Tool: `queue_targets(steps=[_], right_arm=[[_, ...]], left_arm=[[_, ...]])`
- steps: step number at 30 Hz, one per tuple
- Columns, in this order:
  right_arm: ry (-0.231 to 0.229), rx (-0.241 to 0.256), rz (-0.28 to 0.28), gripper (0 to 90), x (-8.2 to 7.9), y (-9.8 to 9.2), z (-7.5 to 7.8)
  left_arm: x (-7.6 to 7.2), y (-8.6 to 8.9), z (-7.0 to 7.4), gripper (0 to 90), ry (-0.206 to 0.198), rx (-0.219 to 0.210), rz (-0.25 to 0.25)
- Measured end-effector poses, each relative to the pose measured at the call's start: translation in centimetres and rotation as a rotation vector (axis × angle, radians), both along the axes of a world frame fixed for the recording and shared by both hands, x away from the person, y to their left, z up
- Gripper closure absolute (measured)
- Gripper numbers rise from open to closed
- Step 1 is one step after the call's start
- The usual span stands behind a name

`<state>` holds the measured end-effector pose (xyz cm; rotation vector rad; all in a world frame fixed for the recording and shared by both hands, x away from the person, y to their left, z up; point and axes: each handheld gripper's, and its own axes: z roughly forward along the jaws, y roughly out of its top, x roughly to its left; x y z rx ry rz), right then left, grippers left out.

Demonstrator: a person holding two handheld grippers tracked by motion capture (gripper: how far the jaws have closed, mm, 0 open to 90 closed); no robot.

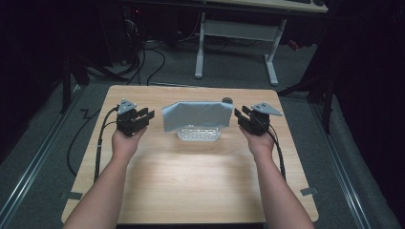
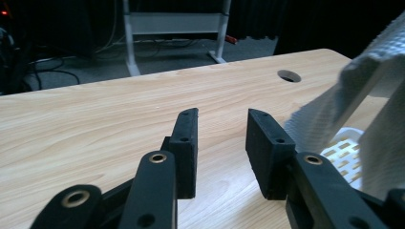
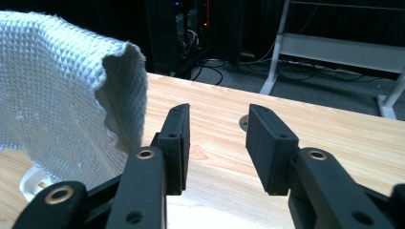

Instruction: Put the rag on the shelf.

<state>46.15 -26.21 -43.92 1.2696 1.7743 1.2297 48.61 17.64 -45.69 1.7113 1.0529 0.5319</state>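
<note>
A pale blue-grey waffle-weave cloth (image 1: 197, 116) is draped over a small white slotted plastic rack (image 1: 199, 134) at the middle of a light wood-grain table (image 1: 191, 186). The left gripper (image 1: 144, 116) sits just beside the cloth's left edge and the right gripper (image 1: 240, 116) just beside its right edge, both with black jaws apart and empty. This looks like the approach before a two-sided grasp; next, each would likely need to close on a cloth edge.
</note>
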Motion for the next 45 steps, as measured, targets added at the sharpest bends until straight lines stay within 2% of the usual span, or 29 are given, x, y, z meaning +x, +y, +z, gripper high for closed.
queue_targets(steps=[9, 12, 16, 22, 25, 28, 30, 36, 38, 41, 45], right_arm=[[0.008, -0.024, -0.011, 55.8, -1.5, -1.4, 0.4], [-0.026, -0.025, -0.008, 56.3, -2.2, -1.7, 0.6], [-0.01, -0.038, -0.015, 56.2, -2.9, -2.0, 0.5], [-0.011, -0.05, -0.032, 56.3, -3.5, -2.0, 1.0], [-0.016, -0.067, -0.019, 54.6, -4.1, -1.9, 1.3], [-0.03, -0.064, 0.007, 52.0, -5.2, -1.9, 1.5], [-0.011, -0.067, 0.018, 49.4, -5.9, -1.8, 1.4], [0.014, -0.092, 0.042, 43.4, -9.3, -1.8, -0.1], [0.023, -0.1, 0.054, 42.2, -10.4, -1.7, -0.9], [0.034, -0.102, 0.065, 42.0, -12.4, -1.5, -2.4], [0.058, -0.104, 0.072, 40.8, -14.6, -1.3, -4.1]], left_arm=[[-1.7, 2.8, -0.8, 62.7, 0.004, -0.007, 0.05], [-2.3, 3.2, -1.0, 61.8, 0.002, 0.002, 0.055], [-3.0, 3.4, -1.1, 61.2, -0.008, -0.006, 0.056], [-3.9, 3.1, -0.7, 60.5, -0.017, 0.02, 0.049], [-4.6, 3.0, -0.5, 58.9, -0.022, 0.034, 0.038], [-5.7, 2.8, -0.6, 56.0, -0.005, 0.04, 0.016], [-6.7, 2.6, -0.8, 54.7, 0.002, 0.051, 0.006], [-10.5, 2.2, -3.0, 49.6, 0.056, 0.035, -0.033], [-11.6, 1.9, -3.8, 48.8, 0.065, 0.048, -0.046], [-13.1, 1.3, -4.9, 47.7, 0.104, 0.054, -0.078], [-15.4, 0.6, -5.7, 46.3, 0.109, 0.088, -0.121]])
